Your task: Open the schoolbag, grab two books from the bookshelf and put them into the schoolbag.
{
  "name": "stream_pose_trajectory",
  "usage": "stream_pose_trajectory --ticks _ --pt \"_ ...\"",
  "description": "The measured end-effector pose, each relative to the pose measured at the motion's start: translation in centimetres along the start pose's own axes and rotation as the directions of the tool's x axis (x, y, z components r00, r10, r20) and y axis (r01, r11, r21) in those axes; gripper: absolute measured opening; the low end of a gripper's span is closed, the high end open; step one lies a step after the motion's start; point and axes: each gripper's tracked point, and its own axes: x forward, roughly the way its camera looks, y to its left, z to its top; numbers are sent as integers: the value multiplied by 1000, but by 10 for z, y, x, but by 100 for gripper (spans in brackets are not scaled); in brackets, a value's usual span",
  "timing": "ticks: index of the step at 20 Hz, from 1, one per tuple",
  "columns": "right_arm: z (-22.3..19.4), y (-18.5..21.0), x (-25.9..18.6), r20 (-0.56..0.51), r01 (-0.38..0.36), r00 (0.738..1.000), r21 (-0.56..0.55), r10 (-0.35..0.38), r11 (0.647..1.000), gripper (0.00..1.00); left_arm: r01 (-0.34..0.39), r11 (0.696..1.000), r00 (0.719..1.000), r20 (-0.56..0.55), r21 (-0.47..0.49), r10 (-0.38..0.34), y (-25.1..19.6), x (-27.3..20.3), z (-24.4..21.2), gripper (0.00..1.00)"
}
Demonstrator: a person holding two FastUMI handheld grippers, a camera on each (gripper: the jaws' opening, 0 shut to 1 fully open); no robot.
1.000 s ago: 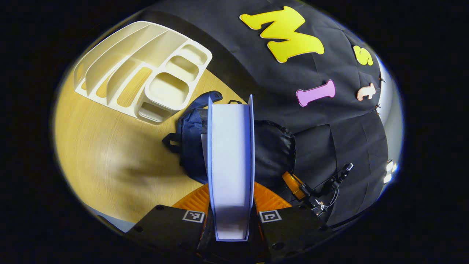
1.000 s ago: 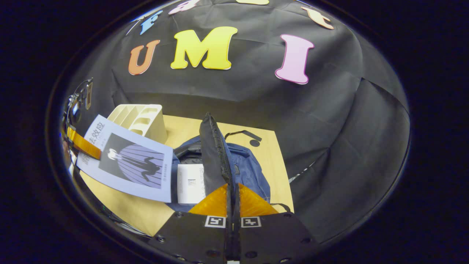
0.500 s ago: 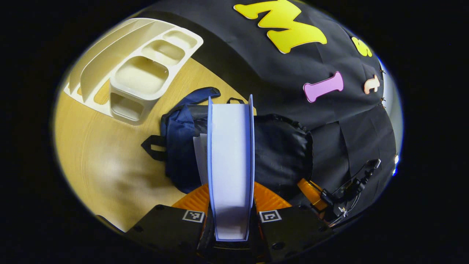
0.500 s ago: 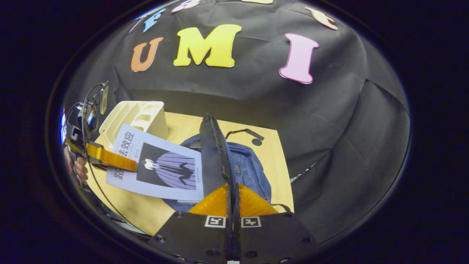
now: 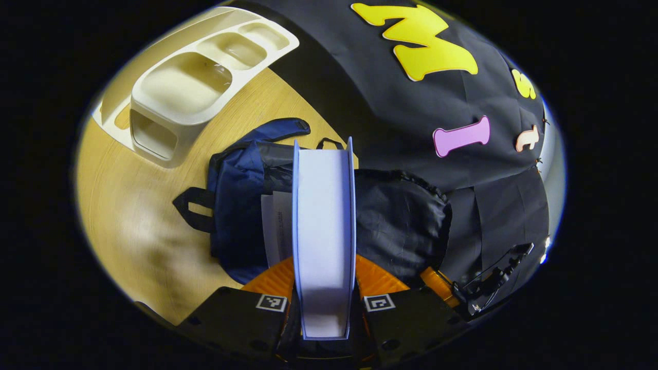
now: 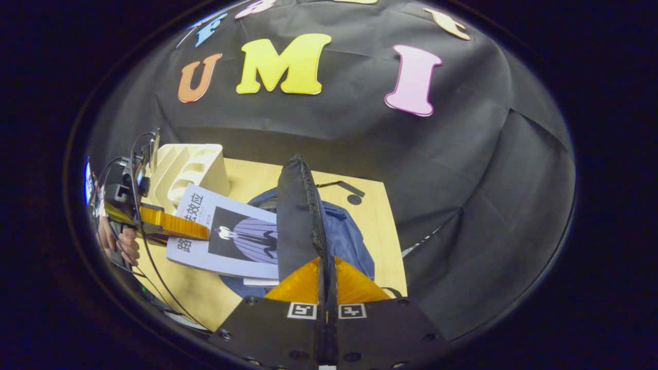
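My left gripper [image 5: 324,272] is shut on a thick lilac-covered book [image 5: 323,226], held edge-on over the open navy schoolbag [image 5: 241,205]. A white book [image 5: 275,226] lies inside the bag's mouth. In the right gripper view the same lilac book [image 6: 226,239] hangs flat above the schoolbag [image 6: 347,241], with the left gripper [image 6: 203,231] clamped on its left edge. My right gripper [image 6: 325,267] is shut on the bag's black flap [image 6: 295,216] and holds it upright. The cream bookshelf [image 5: 190,87] stands on the table beyond the bag.
The wooden table [image 5: 139,221] runs left of the bag, with bare wood [image 6: 380,226] to its right. A black strap buckle [image 5: 193,208] sticks out at the bag's left. A hand [image 6: 121,244] holds the left gripper's handle, with cables trailing.
The lilac book has moved from beside the bag to over its opening and now covers most of the white book inside. The right gripper keeps the flap raised in place.
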Motion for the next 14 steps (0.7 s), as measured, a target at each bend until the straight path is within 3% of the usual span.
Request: stream_pose_trajectory --ticks 14 --pt "20 1 2 7 -33 999 -1 33 999 0 92 991 992 -78 -97 -99 -20 84 -23 40"
